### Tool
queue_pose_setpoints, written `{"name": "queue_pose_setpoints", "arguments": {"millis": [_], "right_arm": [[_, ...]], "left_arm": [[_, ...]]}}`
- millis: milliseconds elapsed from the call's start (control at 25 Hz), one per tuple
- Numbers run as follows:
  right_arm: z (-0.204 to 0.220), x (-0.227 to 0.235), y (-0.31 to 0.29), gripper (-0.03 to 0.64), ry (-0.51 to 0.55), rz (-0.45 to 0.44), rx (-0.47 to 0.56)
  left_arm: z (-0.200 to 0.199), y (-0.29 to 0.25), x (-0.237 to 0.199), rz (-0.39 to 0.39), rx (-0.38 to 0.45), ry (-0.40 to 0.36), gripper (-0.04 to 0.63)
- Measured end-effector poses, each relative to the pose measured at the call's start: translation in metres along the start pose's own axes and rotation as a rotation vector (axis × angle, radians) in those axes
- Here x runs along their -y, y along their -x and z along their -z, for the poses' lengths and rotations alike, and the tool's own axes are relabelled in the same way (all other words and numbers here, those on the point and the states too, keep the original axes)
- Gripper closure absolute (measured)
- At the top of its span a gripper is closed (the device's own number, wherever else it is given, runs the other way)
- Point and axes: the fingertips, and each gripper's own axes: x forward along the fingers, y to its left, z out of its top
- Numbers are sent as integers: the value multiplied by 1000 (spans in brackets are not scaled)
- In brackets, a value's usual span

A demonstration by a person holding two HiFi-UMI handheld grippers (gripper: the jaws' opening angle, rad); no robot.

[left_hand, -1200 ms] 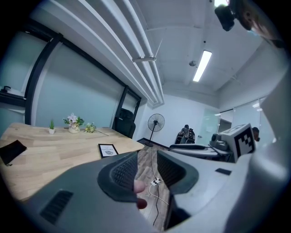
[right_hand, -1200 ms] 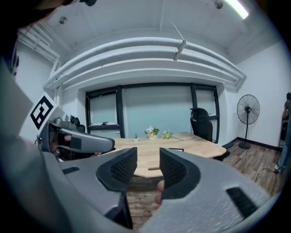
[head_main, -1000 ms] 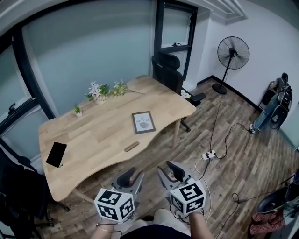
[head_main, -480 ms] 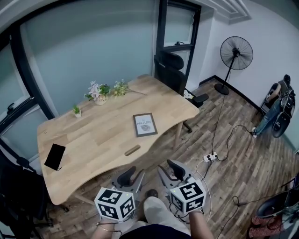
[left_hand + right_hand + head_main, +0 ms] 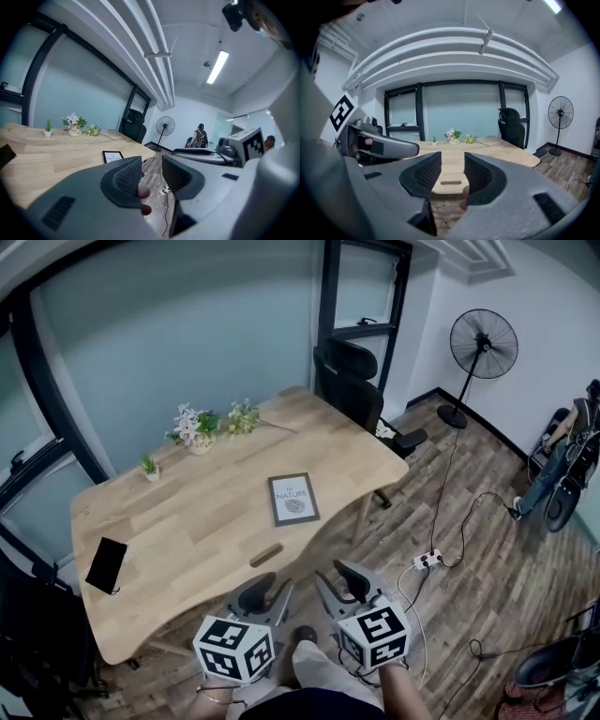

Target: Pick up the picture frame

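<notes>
Bottom centre of head view: left gripper point(image 5: 263, 593) and right gripper point(image 5: 345, 581) side by side, over the wood floor point(image 5: 487, 587), just short of the near edge of the table point(image 5: 187, 521). Left gripper: jaws well apart and empty. The left gripper view shows only floor and a white cable point(image 5: 162, 203) through the gap. Right gripper: jaws apart too, and empty. The right gripper view shows the table edge and an oval slot point(image 5: 451, 182) through the gap. Neither gripper touches anything.

Right of the grippers, on the floor: white power strip point(image 5: 427, 561), with a cable running off toward upper right.

Table: light wood, fills centre-left of head view. The slot sits near the front edge, just past the grippers. Picture frame point(image 5: 293, 499): dark border, white print, lying flat on the table at frame centre, a bit beyond and right of the slot, well apart from both grippers. In the left gripper view it shows left of centre, just above the left jaw. Black phone point(image 5: 105, 564): flat at the table's left end, lower left of frame. Toward the far edge: small potted plant point(image 5: 148, 466), vase of flowers point(image 5: 192, 426), and a loose bunch of flowers point(image 5: 242, 416) just beside the vase.

Behind the table, upper centre: black office chair point(image 5: 356, 381). Upper right: standing fan point(image 5: 483, 345) by the white wall. A glass wall point(image 5: 187, 334) with dark frames runs across the back.
</notes>
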Motion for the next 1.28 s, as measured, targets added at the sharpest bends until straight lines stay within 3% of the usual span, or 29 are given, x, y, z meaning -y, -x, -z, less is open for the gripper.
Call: {"name": "queue_pose_setpoints", "arguments": {"millis": [640, 1280], "right_arm": [[-11, 57, -74, 489, 9, 18, -13], [3, 114, -137, 489, 27, -30, -81]], "left_arm": [[-25, -74, -57, -49, -18, 30, 466], [-33, -148, -96, -129, -38, 84, 462]]}}
